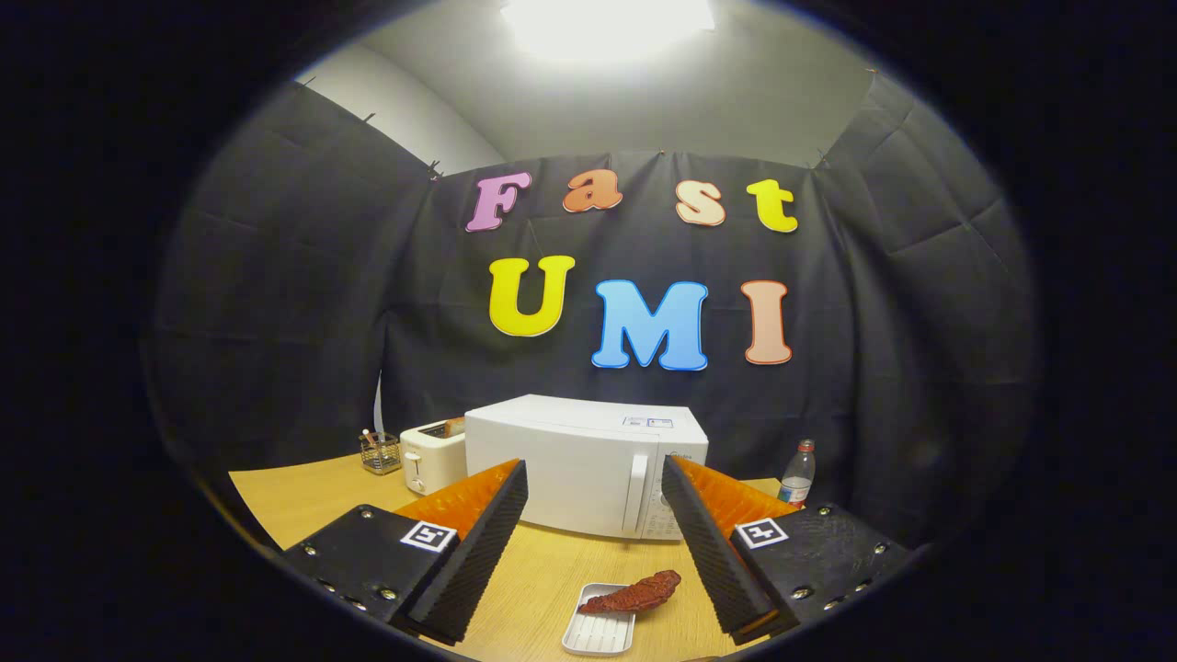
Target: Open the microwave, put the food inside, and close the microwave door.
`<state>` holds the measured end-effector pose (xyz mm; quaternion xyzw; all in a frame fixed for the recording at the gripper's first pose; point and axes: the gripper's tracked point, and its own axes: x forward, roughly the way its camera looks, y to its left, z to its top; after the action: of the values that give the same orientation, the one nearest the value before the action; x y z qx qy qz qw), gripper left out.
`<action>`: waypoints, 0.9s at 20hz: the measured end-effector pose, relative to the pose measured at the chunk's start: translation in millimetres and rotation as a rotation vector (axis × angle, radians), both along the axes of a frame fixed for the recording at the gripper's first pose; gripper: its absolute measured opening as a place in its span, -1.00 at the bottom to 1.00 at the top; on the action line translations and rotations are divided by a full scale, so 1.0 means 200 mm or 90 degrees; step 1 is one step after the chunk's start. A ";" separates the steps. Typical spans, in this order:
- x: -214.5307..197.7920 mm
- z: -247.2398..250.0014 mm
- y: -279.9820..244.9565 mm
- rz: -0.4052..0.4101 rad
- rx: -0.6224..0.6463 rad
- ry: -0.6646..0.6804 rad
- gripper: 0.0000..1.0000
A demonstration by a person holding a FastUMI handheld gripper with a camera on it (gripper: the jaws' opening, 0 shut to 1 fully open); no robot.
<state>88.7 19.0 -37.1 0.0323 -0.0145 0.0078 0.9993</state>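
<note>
Here, a small wire mesh basket [380, 453] sits far left on the smooth yellow wooden surface [303, 496], something in it too tiny to make out. Next comes a boxy white toaster [430, 457], then the big white microwave [579, 464], door shut. The ridged fingers [595, 542] are spread wide, holding nothing. Between them lies bumpy reddish-brown food [634, 594] on a ribbed white tray [599, 633]. A clear plastic bottle [797, 473] stands right, partly hidden.
</note>
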 end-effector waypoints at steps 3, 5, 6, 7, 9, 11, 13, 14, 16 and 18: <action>0.13 -0.07 -0.02 -0.011 0.011 0.010 0.90; 0.22 -0.12 -0.03 -0.016 0.022 0.015 0.90; 0.26 -0.14 -0.04 -0.019 0.026 0.017 0.90; 0.32 -0.17 -0.05 -0.020 0.029 0.022 0.89; 0.42 -0.25 -0.05 -0.019 0.033 0.036 0.90; 0.52 -0.32 -0.06 -0.024 0.029 0.048 0.90; 0.61 -0.40 -0.09 -0.037 0.024 0.059 0.89; 0.66 -0.43 -0.10 -0.043 0.026 0.061 0.89; 0.75 -0.49 -0.13 -0.058 0.022 0.062 0.90; 0.85 -0.56 -0.15 -0.069 0.017 0.068 0.89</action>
<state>258.4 -11.8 -148.5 0.0453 0.0372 -0.0479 0.9971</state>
